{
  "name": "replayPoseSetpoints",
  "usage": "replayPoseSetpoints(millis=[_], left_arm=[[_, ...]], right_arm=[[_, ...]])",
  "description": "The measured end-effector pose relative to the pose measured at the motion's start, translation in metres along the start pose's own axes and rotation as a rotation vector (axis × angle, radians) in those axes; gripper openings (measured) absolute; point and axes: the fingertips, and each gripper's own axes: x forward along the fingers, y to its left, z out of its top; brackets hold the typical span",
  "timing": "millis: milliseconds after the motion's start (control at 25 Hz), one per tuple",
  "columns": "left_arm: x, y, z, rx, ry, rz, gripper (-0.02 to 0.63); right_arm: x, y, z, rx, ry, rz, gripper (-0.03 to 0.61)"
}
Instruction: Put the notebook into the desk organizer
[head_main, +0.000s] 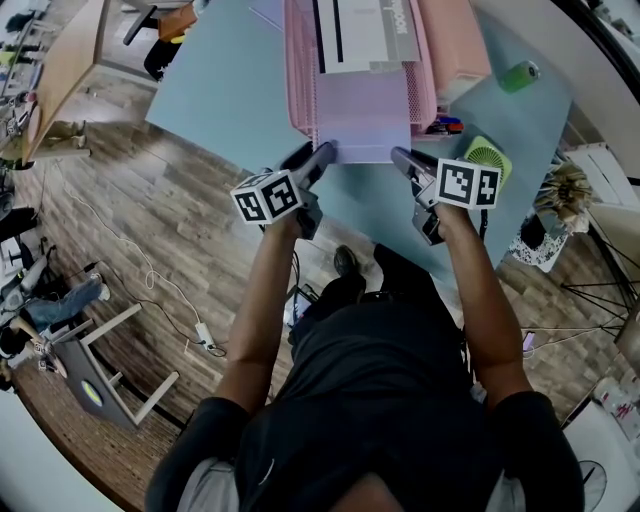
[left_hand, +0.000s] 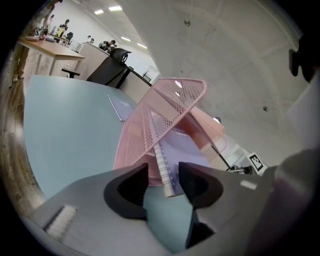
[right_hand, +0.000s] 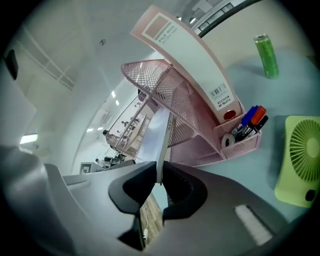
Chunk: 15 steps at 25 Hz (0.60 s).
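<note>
A lavender spiral notebook (head_main: 365, 125) lies partly inside the lower tray of the pink mesh desk organizer (head_main: 300, 90), its near end sticking out over the light blue table (head_main: 220, 90). My left gripper (head_main: 322, 152) is at the notebook's near left corner. In the left gripper view this gripper (left_hand: 164, 175) stands open, with the notebook's spiral edge (left_hand: 166, 172) between the pads and a gap on each side. My right gripper (head_main: 400, 157) is at the near right corner. In the right gripper view it (right_hand: 159, 175) is shut on the notebook's thin edge (right_hand: 163, 132).
A green fan (head_main: 487, 157) lies right of the organizer and a green can (head_main: 520, 75) stands further back. A file box (right_hand: 190, 55) and pens (right_hand: 250, 122) sit in the organizer's right side. Another booklet (left_hand: 116, 106) lies on the table to the left. The table's near edge is just below the grippers.
</note>
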Motion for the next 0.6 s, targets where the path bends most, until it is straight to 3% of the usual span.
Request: replayPoseSetpoints(millis=[200,360,600], left_arm=[[0.000,-0.006,-0.005,-0.018,0.010,-0.032,0.197],[-0.003,-0.007,-0.007,0.003,0.018,-0.018,0.176],[-0.005,-0.011,-0.008,0.160,0.049,0.055,0.167]], right_arm=[[-0.002,0.000,-0.010,0.008,0.038,0.032,0.054],[0.000,-0.006,-0.011,-0.048,0.026,0.008,0.084],[-0.001,-0.007,-0.010,-0.186,-0.009,-0.139,0.082]])
